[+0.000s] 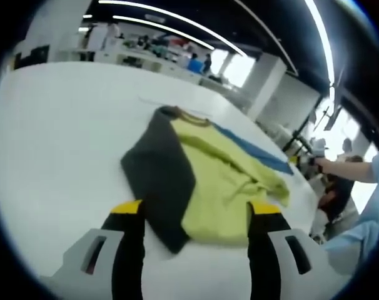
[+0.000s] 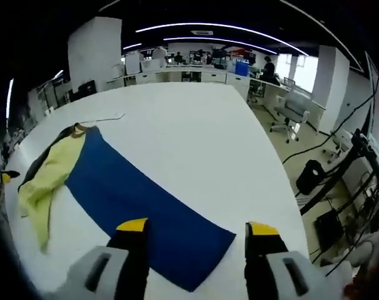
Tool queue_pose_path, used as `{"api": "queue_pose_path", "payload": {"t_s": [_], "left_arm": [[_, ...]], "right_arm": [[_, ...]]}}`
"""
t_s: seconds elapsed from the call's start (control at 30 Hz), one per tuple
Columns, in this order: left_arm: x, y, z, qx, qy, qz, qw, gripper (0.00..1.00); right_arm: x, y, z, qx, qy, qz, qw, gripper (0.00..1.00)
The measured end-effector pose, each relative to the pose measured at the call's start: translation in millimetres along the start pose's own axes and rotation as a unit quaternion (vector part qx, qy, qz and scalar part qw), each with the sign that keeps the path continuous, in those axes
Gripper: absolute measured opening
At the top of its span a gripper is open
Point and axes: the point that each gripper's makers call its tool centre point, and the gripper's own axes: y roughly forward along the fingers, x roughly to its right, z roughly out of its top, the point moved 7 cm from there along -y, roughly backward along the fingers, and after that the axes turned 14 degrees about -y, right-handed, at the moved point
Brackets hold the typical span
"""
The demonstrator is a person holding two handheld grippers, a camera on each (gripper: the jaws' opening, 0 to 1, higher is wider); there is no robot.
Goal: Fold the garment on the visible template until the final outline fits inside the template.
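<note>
Left gripper view, left gripper [image 1: 196,215] released above yellow-and-grey garment [image 1: 208,181] on white table [image 1: 64,137], blue template [image 2: 139,200] beside it, right gripper [image 2: 196,232] released over template's corner.

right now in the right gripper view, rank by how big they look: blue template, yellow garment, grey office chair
1. blue template, the largest, though its near end lies close to the camera
2. yellow garment, bunched along the template's far-left edge
3. grey office chair, the smallest, but it stands far off, so its real size is unsure
</note>
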Motion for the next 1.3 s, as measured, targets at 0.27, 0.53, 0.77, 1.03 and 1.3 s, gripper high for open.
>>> {"api": "queue_pose_path", "payload": {"t_s": [0.27,0.53,0.77,1.03,1.3], "left_arm": [[-0.5,-5,4.9,0.004,0.004,0.000,1.0000,0.62],[-2.5,-6,8.5,0.004,0.012,0.001,0.9999,0.62],[-11.3,-5,7.8,-0.008,0.020,0.012,0.9997,0.61],[-16.5,0,1.0,-0.023,0.030,0.026,0.9989,0.55],[-32.4,4,-0.7,0.005,-0.080,0.029,0.9963,0.44]], "right_arm": [[-28,-6,11.7,0.047,-0.019,0.080,0.9955,0.93],[-54,-18,18.9,0.058,-0.049,0.154,0.9852,1.00],[-68,-27,29.6,0.087,-0.049,0.172,0.9799,0.96],[-105,-44,47.9,0.120,-0.055,0.206,0.9696,0.95],[-117,-50,52.5,0.131,-0.059,0.218,0.9654,0.90]]}}
